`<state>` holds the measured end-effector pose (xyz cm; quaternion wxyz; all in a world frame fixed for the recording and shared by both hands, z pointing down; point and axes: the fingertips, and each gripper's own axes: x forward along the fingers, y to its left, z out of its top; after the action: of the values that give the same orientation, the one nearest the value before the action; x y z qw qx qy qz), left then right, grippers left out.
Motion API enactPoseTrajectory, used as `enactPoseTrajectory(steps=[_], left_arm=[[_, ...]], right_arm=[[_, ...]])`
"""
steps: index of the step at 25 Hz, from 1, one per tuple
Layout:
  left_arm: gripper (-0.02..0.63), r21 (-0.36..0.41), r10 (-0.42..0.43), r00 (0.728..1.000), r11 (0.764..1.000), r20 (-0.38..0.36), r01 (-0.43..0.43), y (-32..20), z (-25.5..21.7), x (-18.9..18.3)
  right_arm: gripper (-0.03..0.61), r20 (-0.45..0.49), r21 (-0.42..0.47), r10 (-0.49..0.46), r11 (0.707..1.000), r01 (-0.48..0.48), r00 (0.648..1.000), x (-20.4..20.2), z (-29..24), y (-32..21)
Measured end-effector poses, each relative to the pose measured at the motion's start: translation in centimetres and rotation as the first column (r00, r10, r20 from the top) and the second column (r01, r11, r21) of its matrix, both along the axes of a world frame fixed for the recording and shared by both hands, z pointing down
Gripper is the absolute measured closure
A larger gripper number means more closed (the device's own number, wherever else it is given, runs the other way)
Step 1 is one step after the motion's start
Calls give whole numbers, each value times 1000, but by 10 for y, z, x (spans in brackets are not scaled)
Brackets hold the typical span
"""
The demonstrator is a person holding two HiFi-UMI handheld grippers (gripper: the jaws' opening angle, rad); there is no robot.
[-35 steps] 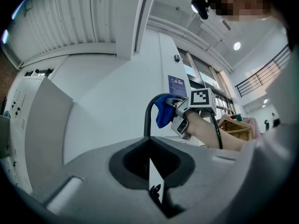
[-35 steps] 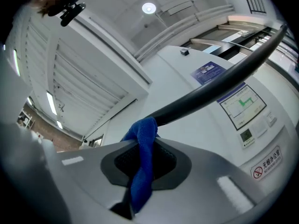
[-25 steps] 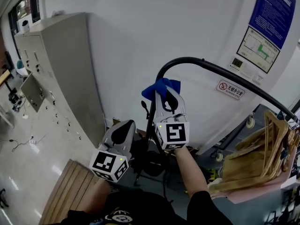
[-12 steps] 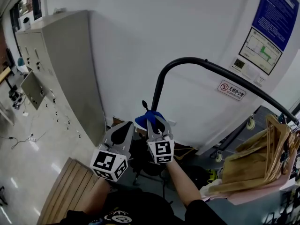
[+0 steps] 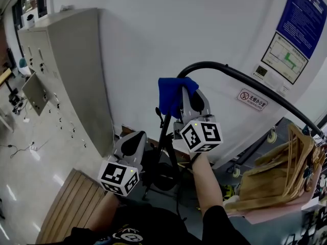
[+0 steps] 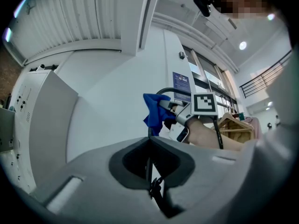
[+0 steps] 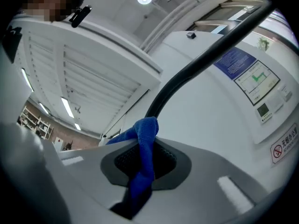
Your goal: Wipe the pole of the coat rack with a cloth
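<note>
The coat rack's black pole (image 5: 230, 73) rises from the floor, bends and runs off to the right. A blue cloth (image 5: 171, 93) is pressed against the bend, with my right gripper (image 5: 185, 95) shut on it. In the right gripper view the cloth (image 7: 145, 143) hangs out between the jaws and the pole (image 7: 196, 62) curves away above them. My left gripper (image 5: 134, 139) is lower and left of the upright part of the pole, with its jaws together. The left gripper view shows the left gripper (image 6: 149, 157) looking up at the cloth (image 6: 153, 111); only a thin dark sliver shows in its slit.
A tall grey metal cabinet (image 5: 66, 60) stands at the left against the white wall. Wooden hangers (image 5: 276, 177) hang from the pole at the right. Posters (image 5: 301, 14) are on the wall. A slatted wooden board (image 5: 76, 203) lies on the floor at the lower left.
My right gripper slid the cloth down the upright pole, then back up to the bend. The left gripper has barely moved.
</note>
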<state>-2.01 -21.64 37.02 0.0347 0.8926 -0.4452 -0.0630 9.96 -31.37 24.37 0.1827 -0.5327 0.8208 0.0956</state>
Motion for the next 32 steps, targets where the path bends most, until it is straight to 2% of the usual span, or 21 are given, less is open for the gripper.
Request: enactPoseTrajectory(steps=[3,7,9,12,17,21,27,32], left_arm=[[609,-1,-13,1000,1000,-1,13,-1,-1,-6],[609,4,-24,1000,1000,1,24,-3,-3,-12],[609,4,-29,1000,1000,0,29,-5,-3,-15],[609,1,-23,1000,1000,2,23,-6,-3,-14],[609,4,-8,1000,1000,9,8,-8,-3,-8],[609,4,-6,1000,1000,7,5,-12,-4,-8],[609,-10,-2,1000,1000,10,2,-18,2,-6],[609,-13,7,1000,1000,9,-7,-20,5,-1]], right_arm=[[540,123,24,20,999,-23,992,25,-30,-6],[540,293,60,66,994,-87,954,75,-61,4],[540,317,55,78,993,-100,945,84,-65,6],[540,305,71,66,993,-92,950,75,-62,7],[540,148,76,35,996,-47,988,41,-53,0],[540,-43,4,3,1000,-2,999,11,-27,-9],[540,-292,-32,51,998,-63,955,-11,51,4],[540,-398,-145,21,986,-85,917,-23,141,12]])
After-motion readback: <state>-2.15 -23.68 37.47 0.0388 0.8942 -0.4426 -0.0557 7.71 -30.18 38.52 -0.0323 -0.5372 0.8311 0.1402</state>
